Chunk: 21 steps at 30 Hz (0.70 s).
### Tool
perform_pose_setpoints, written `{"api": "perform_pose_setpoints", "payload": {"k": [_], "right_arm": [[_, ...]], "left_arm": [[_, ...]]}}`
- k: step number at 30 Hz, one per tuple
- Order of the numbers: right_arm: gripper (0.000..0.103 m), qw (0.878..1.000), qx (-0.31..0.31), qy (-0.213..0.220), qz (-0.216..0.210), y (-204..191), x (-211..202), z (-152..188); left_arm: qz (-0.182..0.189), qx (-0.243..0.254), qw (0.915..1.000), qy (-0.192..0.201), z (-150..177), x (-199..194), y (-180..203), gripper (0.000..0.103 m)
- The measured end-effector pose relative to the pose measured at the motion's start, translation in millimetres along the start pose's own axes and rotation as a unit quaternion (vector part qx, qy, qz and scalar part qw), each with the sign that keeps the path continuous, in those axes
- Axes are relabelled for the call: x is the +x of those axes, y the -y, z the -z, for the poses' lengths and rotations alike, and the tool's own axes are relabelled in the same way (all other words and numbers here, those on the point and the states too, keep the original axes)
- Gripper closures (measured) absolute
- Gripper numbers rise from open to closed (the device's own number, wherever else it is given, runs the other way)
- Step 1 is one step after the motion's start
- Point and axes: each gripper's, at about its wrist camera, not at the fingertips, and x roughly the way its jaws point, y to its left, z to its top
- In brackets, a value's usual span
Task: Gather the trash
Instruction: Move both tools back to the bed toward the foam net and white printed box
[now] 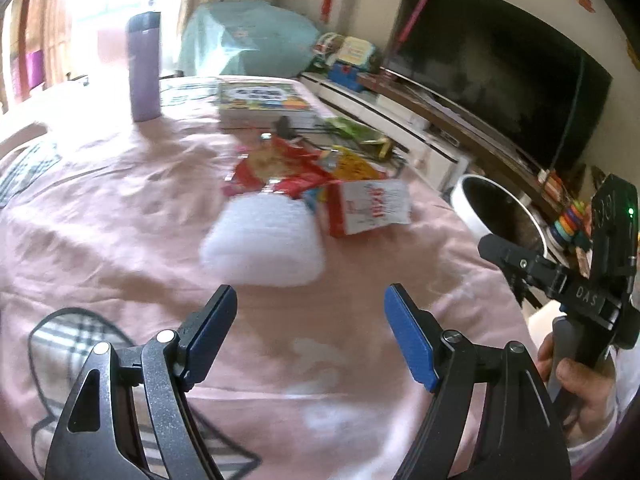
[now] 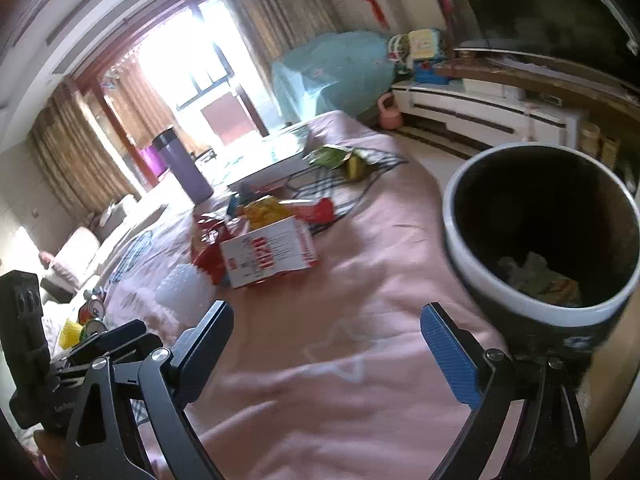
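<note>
On the pink cloth-covered table (image 1: 120,208) lies a pile of trash: a white bubble-wrap piece (image 1: 262,240), a white and red carton (image 1: 372,206), red and yellow snack wrappers (image 1: 288,168) and a green wrapper (image 1: 352,130). My left gripper (image 1: 310,320) is open and empty, just short of the bubble wrap. My right gripper (image 2: 326,340) is open and empty above the cloth, with the carton (image 2: 268,256) ahead and the bin (image 2: 540,232) at its right. The white-rimmed dark bin holds some crumpled trash (image 2: 536,276). The right gripper's body also shows in the left wrist view (image 1: 560,280).
A purple bottle (image 1: 144,68) and a stack of books (image 1: 264,104) stand at the table's far side. A TV (image 1: 500,68) on a low white cabinet (image 1: 400,120) lines the right wall. A teal-covered object (image 1: 248,36) stands behind the table.
</note>
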Motion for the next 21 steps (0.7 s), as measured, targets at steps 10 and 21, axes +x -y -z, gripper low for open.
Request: {"api": "perform_pose_setpoints", "payload": {"k": [10,21], "right_arm": [[0.007,0.999,-0.038,-0.026,-0.017,-38,36,-3],[0.007,0.997,-0.055,-0.052,-0.013,-48,79,-20]], "left_arm": [[-0.005,-0.025,0.9996,-0.010,-10,5,-39,0.024],[0.009,-0.012,0.9985,-0.053,-19,48,-56,0.024]]}}
